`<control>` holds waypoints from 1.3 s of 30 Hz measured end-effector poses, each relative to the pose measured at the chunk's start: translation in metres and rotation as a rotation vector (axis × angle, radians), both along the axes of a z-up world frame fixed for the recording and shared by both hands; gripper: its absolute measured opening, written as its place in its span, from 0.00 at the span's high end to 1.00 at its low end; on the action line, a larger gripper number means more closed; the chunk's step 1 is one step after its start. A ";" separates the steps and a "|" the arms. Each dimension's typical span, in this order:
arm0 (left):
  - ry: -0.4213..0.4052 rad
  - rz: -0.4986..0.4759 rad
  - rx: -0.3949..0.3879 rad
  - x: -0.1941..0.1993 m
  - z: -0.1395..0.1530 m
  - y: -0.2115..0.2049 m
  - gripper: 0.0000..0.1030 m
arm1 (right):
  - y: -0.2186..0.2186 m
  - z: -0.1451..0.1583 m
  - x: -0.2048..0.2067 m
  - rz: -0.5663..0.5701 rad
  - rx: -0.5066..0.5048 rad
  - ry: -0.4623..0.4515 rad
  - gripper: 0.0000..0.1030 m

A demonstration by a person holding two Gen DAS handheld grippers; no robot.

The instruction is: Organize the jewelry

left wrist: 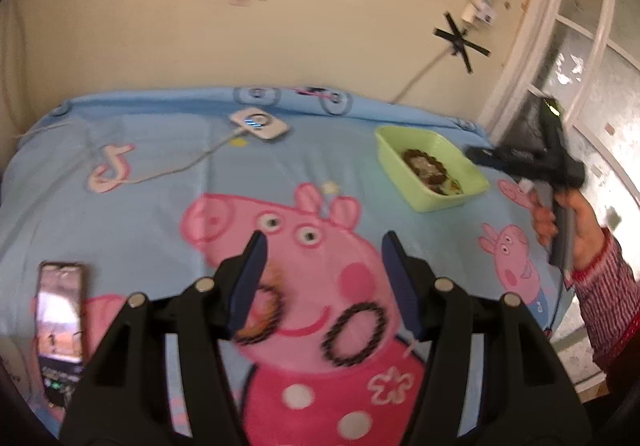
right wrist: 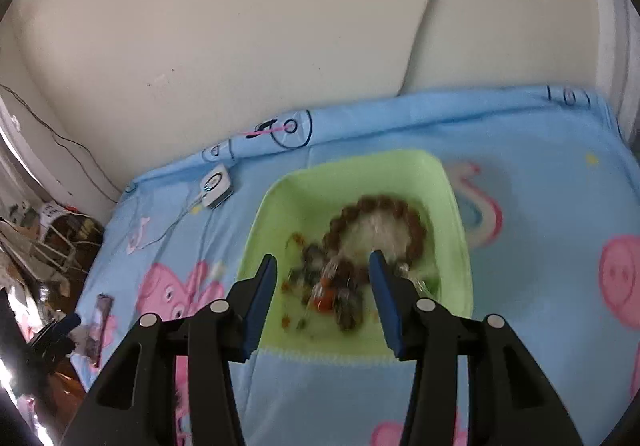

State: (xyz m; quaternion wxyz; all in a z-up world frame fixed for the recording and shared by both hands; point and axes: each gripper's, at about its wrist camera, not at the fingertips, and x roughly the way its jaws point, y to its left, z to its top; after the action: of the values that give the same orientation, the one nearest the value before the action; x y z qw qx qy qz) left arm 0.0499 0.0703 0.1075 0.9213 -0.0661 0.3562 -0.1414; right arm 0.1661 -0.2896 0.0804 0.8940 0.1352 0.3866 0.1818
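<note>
In the left wrist view my left gripper (left wrist: 324, 238) hovers open over the blue cartoon blanket (left wrist: 140, 185), nothing between its pads. A black beaded bracelet (left wrist: 376, 316) lies flat between the fingers. A brown beaded bracelet (left wrist: 277, 306) lies beside it, partly hidden by the left finger. The green tray (left wrist: 440, 201) sits at the far right. In the right wrist view my right gripper (right wrist: 323, 258) is open above the green tray (right wrist: 360, 161), which holds a brown bead bracelet (right wrist: 384, 201) and several small colourful pieces (right wrist: 324, 294). Nothing is gripped.
A phone (left wrist: 60, 318) lies at the blanket's left edge. A white device (left wrist: 260, 123) with a cable sits near the wall. A hand in a red striped sleeve (left wrist: 600, 286) holds the right gripper (left wrist: 540, 161) beside the tray. Clutter (right wrist: 60, 238) stands off the left side.
</note>
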 end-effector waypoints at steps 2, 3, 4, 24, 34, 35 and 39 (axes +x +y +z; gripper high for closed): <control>0.004 0.033 0.000 -0.006 -0.001 0.014 0.44 | 0.004 0.004 -0.027 0.039 0.041 -0.048 0.77; 0.012 0.055 0.004 -0.010 -0.004 0.023 0.44 | 0.011 0.005 -0.040 0.072 0.052 -0.073 0.77; 0.020 0.072 0.005 -0.013 -0.007 0.029 0.44 | 0.013 0.005 -0.049 0.096 0.056 -0.085 0.77; 0.133 0.116 0.078 -0.005 -0.082 0.034 0.52 | 0.270 -0.061 -0.038 0.511 -0.248 -0.034 1.00; 0.183 0.090 0.103 -0.004 -0.091 0.029 0.89 | 0.240 -0.075 -0.037 0.482 -0.318 -0.039 1.00; 0.186 0.096 0.107 -0.008 -0.089 0.029 0.89 | 0.218 -0.075 -0.039 0.439 -0.304 -0.034 1.00; 0.148 0.084 0.097 -0.014 -0.070 0.020 0.89 | 0.129 -0.079 -0.059 0.292 -0.226 -0.026 1.00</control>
State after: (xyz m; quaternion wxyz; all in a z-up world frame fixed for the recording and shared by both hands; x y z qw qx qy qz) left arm 0.0356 0.0901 0.0377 0.8997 -0.0468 0.4267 -0.0798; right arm 0.1071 -0.1608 0.0009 0.8725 -0.0260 0.4085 0.2670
